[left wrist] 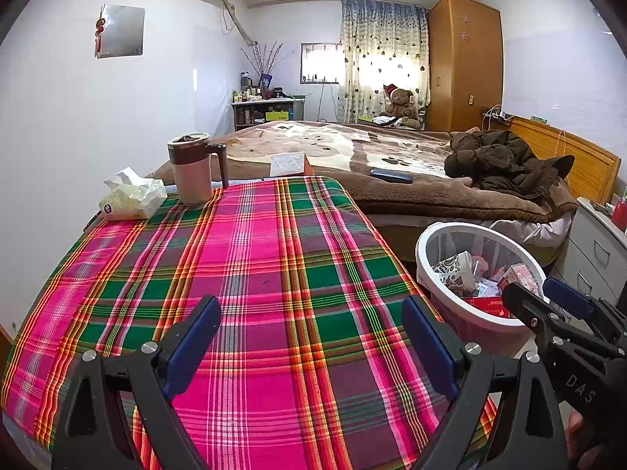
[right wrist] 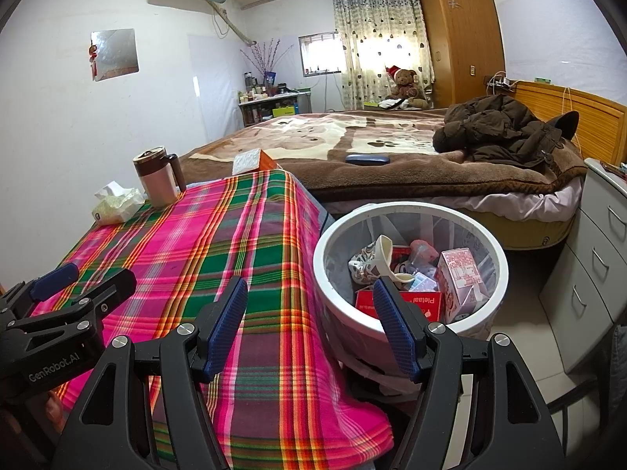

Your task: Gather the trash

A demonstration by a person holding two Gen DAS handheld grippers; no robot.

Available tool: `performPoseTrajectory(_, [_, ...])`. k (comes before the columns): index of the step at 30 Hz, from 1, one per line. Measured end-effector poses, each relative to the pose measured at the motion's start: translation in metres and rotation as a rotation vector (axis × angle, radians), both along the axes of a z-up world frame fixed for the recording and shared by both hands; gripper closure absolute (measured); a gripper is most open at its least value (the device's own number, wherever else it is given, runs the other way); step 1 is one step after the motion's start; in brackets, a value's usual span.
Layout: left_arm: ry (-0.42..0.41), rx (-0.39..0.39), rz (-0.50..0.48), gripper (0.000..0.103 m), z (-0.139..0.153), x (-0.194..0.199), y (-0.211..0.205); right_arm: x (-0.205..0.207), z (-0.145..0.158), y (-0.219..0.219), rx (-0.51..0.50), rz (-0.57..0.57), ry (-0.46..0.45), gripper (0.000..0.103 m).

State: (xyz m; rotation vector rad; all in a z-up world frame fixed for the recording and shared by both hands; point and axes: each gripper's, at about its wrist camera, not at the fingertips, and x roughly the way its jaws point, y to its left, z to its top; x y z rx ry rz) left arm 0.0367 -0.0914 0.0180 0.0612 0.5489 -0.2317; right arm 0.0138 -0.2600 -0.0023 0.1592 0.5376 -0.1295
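A white waste basket (right wrist: 327,235) (left wrist: 423,243) stands on the floor beside the table's right edge, holding cartons, a red box (right wrist: 427,301), a patterned paper cup (right wrist: 368,262) and wrappers. My left gripper (left wrist: 311,305) hovers open over the plaid tablecloth (left wrist: 274,274) with nothing between its blue pads. My right gripper (right wrist: 309,290) is open too, empty, straddling the table's right edge and the basket's near rim. Each gripper shows in the other's view: the right gripper (left wrist: 537,293) at the lower right, the left gripper (right wrist: 94,274) at the lower left.
At the table's far left stand a lidded mug (left wrist: 192,168) and a tissue pack (left wrist: 131,199). A tissue box (left wrist: 288,164) lies at the bed's edge. The bed (left wrist: 392,156) carries a brown jacket (left wrist: 501,160) and a dark case (left wrist: 392,175). White drawers (right wrist: 599,258) stand at the right.
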Motion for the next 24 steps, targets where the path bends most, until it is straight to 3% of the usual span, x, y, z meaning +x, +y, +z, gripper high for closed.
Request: performPoseTrajectory(24, [0.005,0.003,-0.005,0.009,0.0003,0.0011,-0.0005,0.0002,0.0009,0.0006,0.001,-0.001,0.001,0.035])
